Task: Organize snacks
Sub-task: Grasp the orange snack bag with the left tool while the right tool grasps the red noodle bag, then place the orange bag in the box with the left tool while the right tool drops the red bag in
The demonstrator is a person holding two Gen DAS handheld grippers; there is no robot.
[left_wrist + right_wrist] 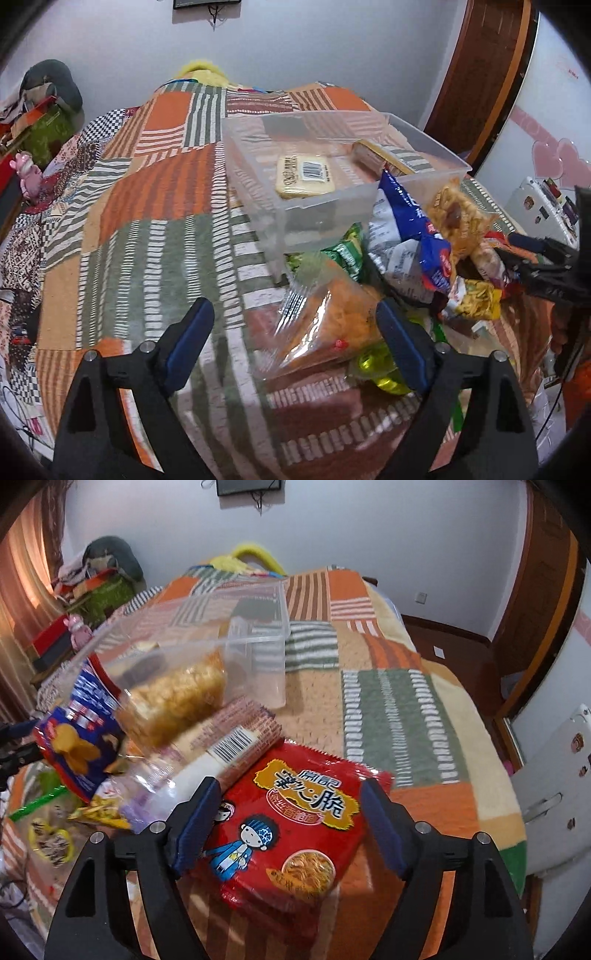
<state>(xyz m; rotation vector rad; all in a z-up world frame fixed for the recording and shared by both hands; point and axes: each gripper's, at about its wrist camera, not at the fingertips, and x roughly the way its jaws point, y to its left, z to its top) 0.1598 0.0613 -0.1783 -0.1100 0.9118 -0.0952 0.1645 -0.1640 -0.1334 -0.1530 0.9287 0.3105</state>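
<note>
A clear plastic bin (424,129) stands on the patchwork bedspread and holds a yellow packet with a barcode (306,175) and a gold-edged bar (380,157). A heap of snack bags lies in front of it. My left gripper (295,332) is open, its fingers on either side of a clear bag of orange snacks (332,328). My right gripper (288,816) is open around a red noodle packet (295,823) lying on the bed. The bin also shows in the right wrist view (258,627), with a clear bag of golden snacks (177,701) against it.
A blue chip bag (410,236), yellow and green packets (476,299) and a white-and-pink wrapper (229,738) lie in the heap. Clutter and a pink toy (27,175) are at the left of the bed. A white appliance (554,775) stands at the right.
</note>
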